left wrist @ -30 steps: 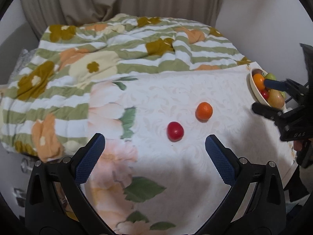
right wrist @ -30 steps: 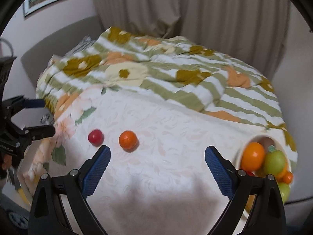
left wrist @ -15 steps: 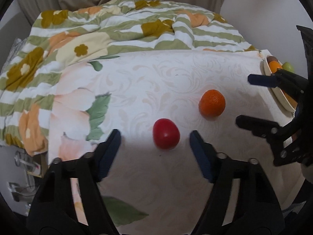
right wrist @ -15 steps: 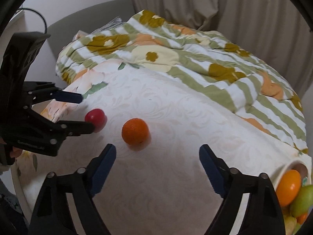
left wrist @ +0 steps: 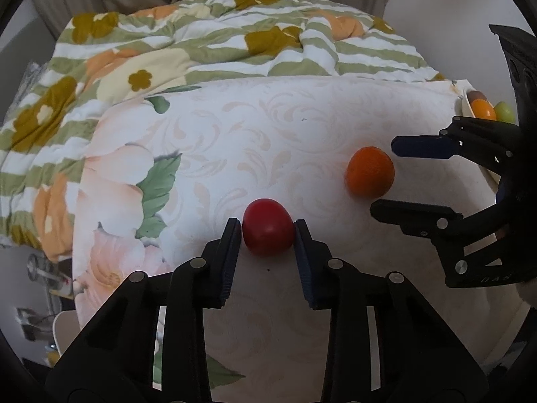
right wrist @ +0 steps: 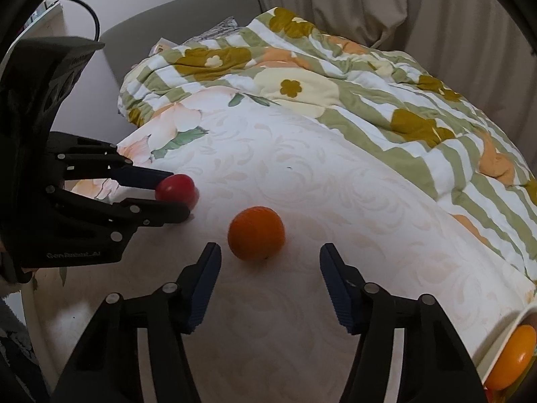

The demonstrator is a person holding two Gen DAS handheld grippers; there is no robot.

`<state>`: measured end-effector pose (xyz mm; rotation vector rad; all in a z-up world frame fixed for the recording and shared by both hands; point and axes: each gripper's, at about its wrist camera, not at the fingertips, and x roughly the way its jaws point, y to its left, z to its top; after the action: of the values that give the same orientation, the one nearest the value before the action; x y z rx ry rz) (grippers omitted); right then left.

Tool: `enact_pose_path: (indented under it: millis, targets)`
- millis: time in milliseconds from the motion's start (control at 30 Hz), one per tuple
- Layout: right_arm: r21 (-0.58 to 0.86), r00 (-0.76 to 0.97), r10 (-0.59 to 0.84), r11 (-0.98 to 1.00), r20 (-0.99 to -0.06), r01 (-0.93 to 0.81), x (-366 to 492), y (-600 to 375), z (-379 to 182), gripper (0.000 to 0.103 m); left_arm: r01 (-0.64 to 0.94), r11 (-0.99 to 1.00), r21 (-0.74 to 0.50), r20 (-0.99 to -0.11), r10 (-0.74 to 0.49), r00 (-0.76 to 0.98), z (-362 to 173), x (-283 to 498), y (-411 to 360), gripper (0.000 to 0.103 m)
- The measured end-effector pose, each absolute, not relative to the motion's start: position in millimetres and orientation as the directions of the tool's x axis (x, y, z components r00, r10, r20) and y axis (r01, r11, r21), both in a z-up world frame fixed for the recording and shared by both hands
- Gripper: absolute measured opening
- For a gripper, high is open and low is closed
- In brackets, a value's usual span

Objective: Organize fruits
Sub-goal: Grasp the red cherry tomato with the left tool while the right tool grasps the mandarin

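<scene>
Red and smooth, the tomato-like fruit (left wrist: 267, 226) sits low in the centre of the left wrist view on the pale patterned bedcover (left wrist: 268, 127), and the left gripper (left wrist: 267, 231) has its two blue pads pressed against its sides, clamped on it. To its right in that view lies the orange (left wrist: 369, 172), with the right gripper (left wrist: 386, 178) reaching in from the right edge, one finger above it and one below. At the far right edge a bowl (left wrist: 467, 102) holds more fruit. In the right wrist view the orange (right wrist: 256, 232) rests just beyond and between the two fingertips (right wrist: 211, 262); the jaws are closing, with a gap to the fruit on both sides. A striped floral quilt (right wrist: 369, 77) is bunched across the upper right.
</scene>
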<state>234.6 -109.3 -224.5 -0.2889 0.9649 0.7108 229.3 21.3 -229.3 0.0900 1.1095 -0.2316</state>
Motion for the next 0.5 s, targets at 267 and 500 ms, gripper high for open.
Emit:
enact_pose_path:
  millis: [267,500]
  targets:
    - [0.086,0.35,0.436,0.717,-0.829,-0.691,238,-98,-228,0.041,0.223,0.974,-0.035,-0.895,-0.13,0.426,-227,228,26,0.039]
    - [0.072,0.367,0.433,0.72,-0.823,-0.69,238,-96,-225,0.033,0.226,0.974,-0.036,-0.891,-0.134,0.434,-224,228,30,0.037]
